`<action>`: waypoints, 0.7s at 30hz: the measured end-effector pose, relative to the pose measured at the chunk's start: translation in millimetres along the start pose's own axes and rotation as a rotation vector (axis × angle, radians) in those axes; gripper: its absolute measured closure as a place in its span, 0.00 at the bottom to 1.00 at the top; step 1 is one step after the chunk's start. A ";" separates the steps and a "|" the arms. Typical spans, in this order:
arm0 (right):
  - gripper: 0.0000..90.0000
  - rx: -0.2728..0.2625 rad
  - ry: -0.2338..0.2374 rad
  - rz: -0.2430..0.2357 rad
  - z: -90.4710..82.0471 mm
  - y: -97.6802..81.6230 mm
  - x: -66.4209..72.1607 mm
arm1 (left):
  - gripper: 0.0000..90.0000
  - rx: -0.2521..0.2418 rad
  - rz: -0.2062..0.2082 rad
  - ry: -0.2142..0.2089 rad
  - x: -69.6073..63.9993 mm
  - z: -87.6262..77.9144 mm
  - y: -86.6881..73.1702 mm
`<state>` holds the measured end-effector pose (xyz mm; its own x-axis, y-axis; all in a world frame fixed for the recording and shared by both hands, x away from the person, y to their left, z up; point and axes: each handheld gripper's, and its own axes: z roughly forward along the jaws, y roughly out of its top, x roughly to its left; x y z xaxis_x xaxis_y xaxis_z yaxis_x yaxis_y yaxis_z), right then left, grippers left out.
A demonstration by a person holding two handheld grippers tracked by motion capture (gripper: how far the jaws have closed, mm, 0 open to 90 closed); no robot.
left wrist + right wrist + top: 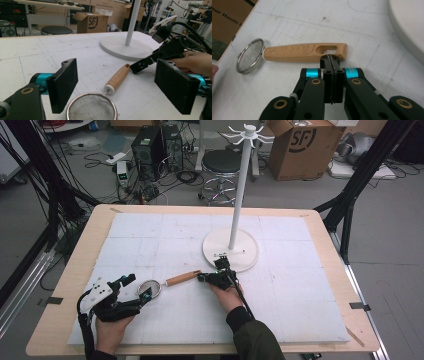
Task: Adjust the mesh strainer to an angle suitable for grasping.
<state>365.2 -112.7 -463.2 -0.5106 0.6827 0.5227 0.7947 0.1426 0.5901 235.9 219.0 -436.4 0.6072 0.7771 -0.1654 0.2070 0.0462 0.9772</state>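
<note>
Strainer [150, 288] flat on the white foam mat [300, 290], long axis running from mesh bowl [91, 108] at the near left to wooden handle [304, 52] pointing away and rightward, toward the white stand base [245, 251]; slotted handle end just ahead of the right gripper [332, 58], touching or nearly touching its tips, jaws pressed together with nothing between them; mesh bowl low between the pads of the left gripper [117, 85], jaws spread wide apart, gripping nothing; right gripper beyond the handle's far end in the left gripper view.
</note>
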 end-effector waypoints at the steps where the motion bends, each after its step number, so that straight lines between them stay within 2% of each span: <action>1: 1.00 -0.001 -0.002 0.000 1.9 2.4 -0.7 | 0.22 0.002 -0.001 0.000 0.3 -0.2 -0.1; 17: 1.00 -0.007 -0.002 0.004 2.0 2.5 -0.7 | 0.22 0.013 0.009 -0.009 -0.1 1.8 -0.6; 19: 1.00 -0.014 -0.005 0.001 -0.7 0.9 -0.9 | 0.22 0.015 0.007 -0.004 2.3 1.1 -1.1; 21: 0.99 -0.045 0.016 -0.025 -11.1 -4.9 -1.1 | 0.22 0.012 0.002 -0.001 3.8 0.1 -1.1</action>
<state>358.3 -122.1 -459.8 -0.5356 0.6679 0.5167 0.7661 0.1269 0.6301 238.0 221.8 -438.1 0.6080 0.7769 -0.1639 0.2154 0.0373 0.9758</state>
